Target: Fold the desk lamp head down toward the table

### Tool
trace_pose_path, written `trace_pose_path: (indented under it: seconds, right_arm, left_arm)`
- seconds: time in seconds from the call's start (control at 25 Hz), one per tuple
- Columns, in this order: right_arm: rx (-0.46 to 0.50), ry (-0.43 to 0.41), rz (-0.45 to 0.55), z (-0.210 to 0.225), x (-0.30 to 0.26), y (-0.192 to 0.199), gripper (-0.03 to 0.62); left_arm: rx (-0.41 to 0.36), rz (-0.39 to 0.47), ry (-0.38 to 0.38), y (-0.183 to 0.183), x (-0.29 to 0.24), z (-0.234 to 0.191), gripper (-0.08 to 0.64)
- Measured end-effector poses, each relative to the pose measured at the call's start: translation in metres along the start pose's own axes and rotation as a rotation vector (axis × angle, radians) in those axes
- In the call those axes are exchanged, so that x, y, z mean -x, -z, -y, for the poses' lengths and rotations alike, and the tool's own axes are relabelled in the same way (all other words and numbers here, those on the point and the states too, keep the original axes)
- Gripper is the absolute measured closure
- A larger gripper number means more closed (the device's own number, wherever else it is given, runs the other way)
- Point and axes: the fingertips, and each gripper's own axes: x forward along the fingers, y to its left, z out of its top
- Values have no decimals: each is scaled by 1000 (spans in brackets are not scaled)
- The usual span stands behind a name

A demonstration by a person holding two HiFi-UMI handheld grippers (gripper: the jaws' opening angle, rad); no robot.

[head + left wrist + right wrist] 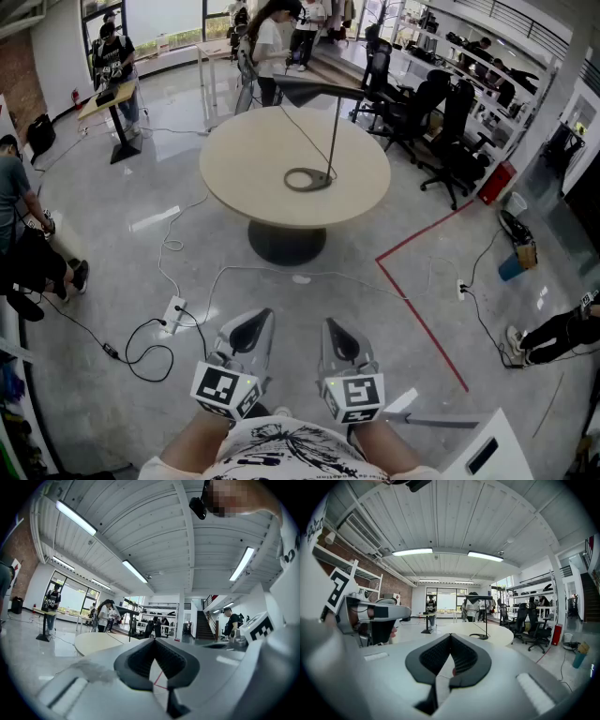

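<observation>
The desk lamp (335, 127) stands on the round beige table (253, 164), well ahead of me. Its ring base (307, 178) rests on the tabletop, a thin pole rises from it, and the dark lamp head (314, 89) sits level at the top. A cord runs from the base to the table's far edge. My left gripper (264, 315) and right gripper (329, 323) are held side by side near my body, over the floor and far short of the table. Both are shut on nothing. The lamp (486, 618) also shows small in the right gripper view beyond the gripper (450, 635). In the left gripper view the gripper (153, 640) points toward the table (93, 641).
A power strip (173, 314) and loose cables lie on the floor between me and the table. Red tape (417, 305) runs across the floor at right. Office chairs (441, 122) stand to the table's right. People stand behind the table and at the left edge.
</observation>
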Motion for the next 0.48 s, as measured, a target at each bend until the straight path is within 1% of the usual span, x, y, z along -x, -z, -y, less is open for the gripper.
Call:
trace_pose_path:
  seconds: [0.36, 0.48]
  right_arm:
    - [5, -6, -9, -6, -4, 2, 583]
    - [-17, 4, -12, -3, -1, 6, 583]
  left_arm:
    - [9, -10, 3, 3, 0, -5, 555]
    - [13, -18, 3, 6, 0, -4, 555]
